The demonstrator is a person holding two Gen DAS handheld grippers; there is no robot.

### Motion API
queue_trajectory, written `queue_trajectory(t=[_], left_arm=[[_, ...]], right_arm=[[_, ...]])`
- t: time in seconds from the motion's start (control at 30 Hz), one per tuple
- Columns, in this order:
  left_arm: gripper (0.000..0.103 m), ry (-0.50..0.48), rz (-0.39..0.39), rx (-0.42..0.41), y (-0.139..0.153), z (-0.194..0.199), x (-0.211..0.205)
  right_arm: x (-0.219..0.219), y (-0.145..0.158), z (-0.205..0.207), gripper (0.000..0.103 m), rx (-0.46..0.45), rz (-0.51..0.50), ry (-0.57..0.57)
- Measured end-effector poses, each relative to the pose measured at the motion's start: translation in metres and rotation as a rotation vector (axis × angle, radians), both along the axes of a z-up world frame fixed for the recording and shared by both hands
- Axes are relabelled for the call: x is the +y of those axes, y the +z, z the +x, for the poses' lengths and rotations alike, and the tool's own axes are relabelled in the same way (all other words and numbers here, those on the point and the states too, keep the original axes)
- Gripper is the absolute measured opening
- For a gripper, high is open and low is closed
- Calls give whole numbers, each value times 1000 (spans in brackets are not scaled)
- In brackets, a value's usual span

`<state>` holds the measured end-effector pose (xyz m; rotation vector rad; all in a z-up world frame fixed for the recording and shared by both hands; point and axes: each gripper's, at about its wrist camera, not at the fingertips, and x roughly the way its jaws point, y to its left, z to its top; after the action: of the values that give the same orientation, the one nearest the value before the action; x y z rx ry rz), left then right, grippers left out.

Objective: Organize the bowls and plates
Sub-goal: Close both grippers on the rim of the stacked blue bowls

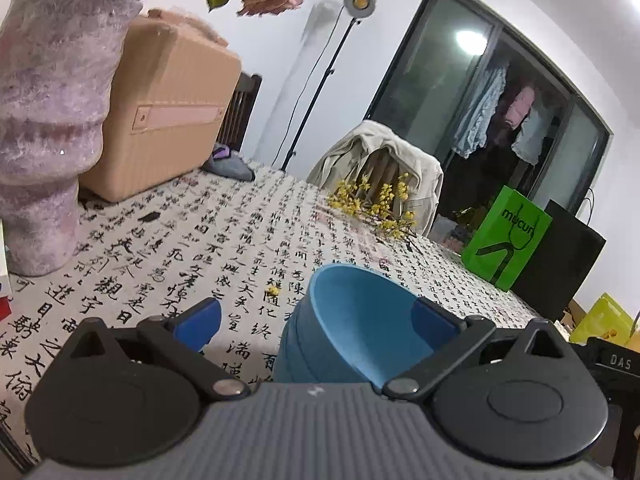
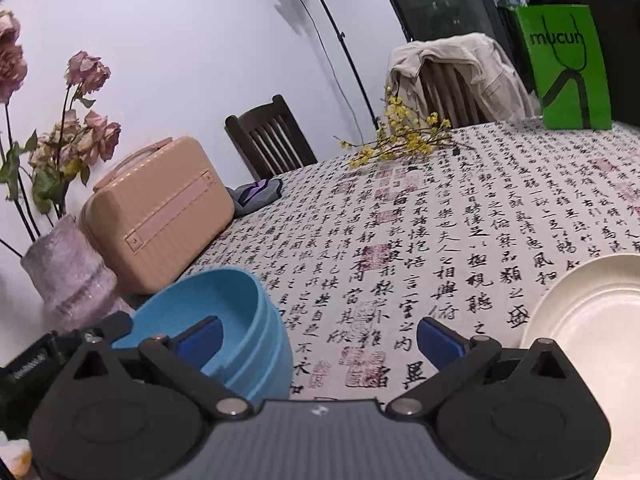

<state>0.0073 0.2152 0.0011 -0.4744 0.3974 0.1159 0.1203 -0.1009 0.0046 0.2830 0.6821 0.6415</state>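
Note:
A blue bowl [image 1: 360,332] with a ribbed outer wall stands on the calligraphy-print tablecloth [image 1: 240,240]. My left gripper [image 1: 316,320] is open and straddles its near rim: the right pad [image 1: 434,320] is inside the bowl, the left pad [image 1: 198,320] outside over the cloth. In the right wrist view the same blue bowl [image 2: 236,300] sits at lower left. My right gripper [image 2: 320,340] is open and holds nothing, and its left pad [image 2: 200,340] overlaps the bowl's opening. A white plate [image 2: 592,320] lies just right of the right finger.
A purple vase [image 1: 44,128] with dried flowers and a peach hard case [image 1: 168,120] stand at the left. A yellow flower sprig [image 2: 404,136] and a green paper bag [image 2: 568,68] lie farther back. Chairs [image 2: 272,140] and a lamp stand [image 2: 340,48] border the far edge.

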Motion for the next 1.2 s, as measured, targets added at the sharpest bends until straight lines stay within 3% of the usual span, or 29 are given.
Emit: queue_trajectory(t=[0.27, 0.67, 0.87, 1.2], left_arm=[[103, -22, -70, 66, -9, 15, 10], [103, -1, -209, 183, -36, 39, 32], [103, 11, -240, 215, -40, 46, 32], [103, 1, -276, 252, -41, 55, 30]], right_arm=[[24, 10, 9, 103, 5, -21, 61], [60, -17, 26, 103, 145, -55, 109], [78, -24, 31, 103, 175, -89, 130], [97, -41, 43, 90, 285, -94, 167]])
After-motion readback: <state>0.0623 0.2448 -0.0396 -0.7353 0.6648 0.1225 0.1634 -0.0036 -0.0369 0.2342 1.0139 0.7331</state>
